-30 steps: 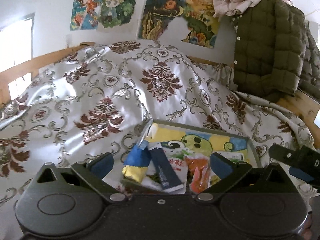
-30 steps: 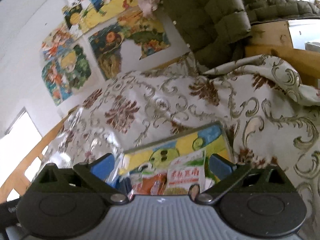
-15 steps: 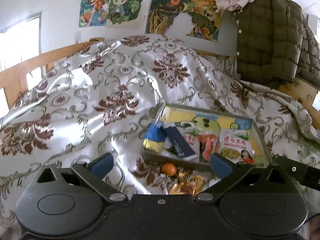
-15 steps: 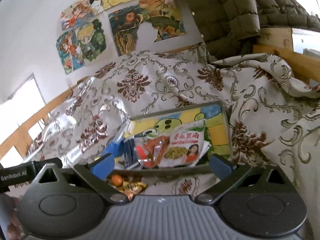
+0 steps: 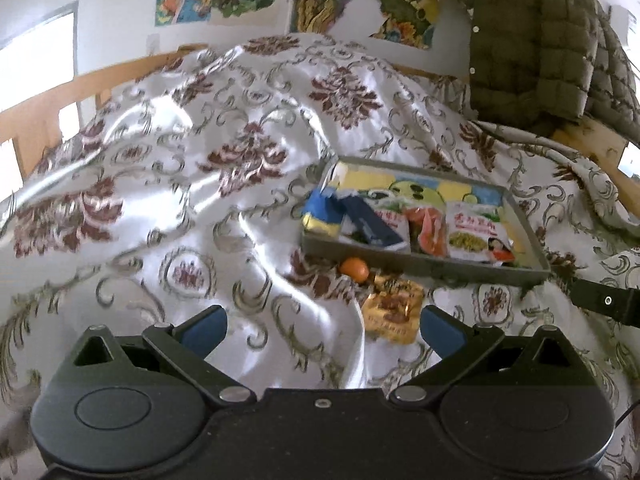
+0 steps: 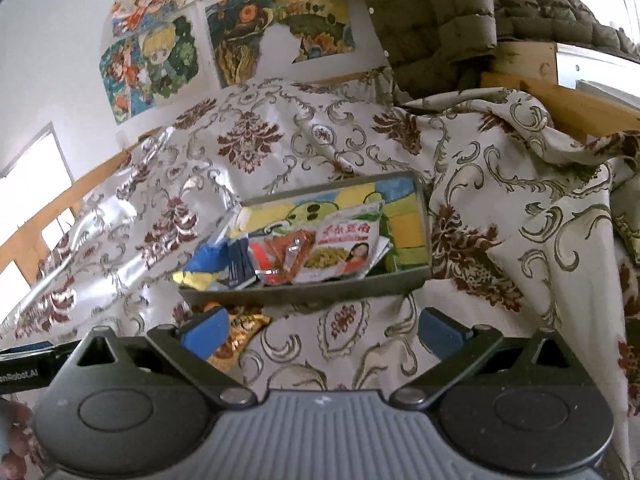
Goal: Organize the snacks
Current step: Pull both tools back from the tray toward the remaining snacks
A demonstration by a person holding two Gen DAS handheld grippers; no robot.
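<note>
Both grippers have pulled back from the tray, jaws spread and empty: left gripper [image 5: 322,330], right gripper [image 6: 322,330]. That retreat exposes two snacks not yet put away, a gold packet [image 5: 392,312] and a small orange [image 5: 354,269], lying on the bedspread [image 5: 180,200] just before the tray [image 5: 420,266]. Only the left view shows them whole; the right view shows the tray's packets more fully.

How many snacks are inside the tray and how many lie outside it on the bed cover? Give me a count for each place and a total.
Inside the tray: 5 visible (blue-yellow packet, dark blue packet, white-green packet, orange-red packet, white packet with a woman's picture)
Outside, on the bed cover: 2 (small orange, golden packet)
Total: 7
</note>
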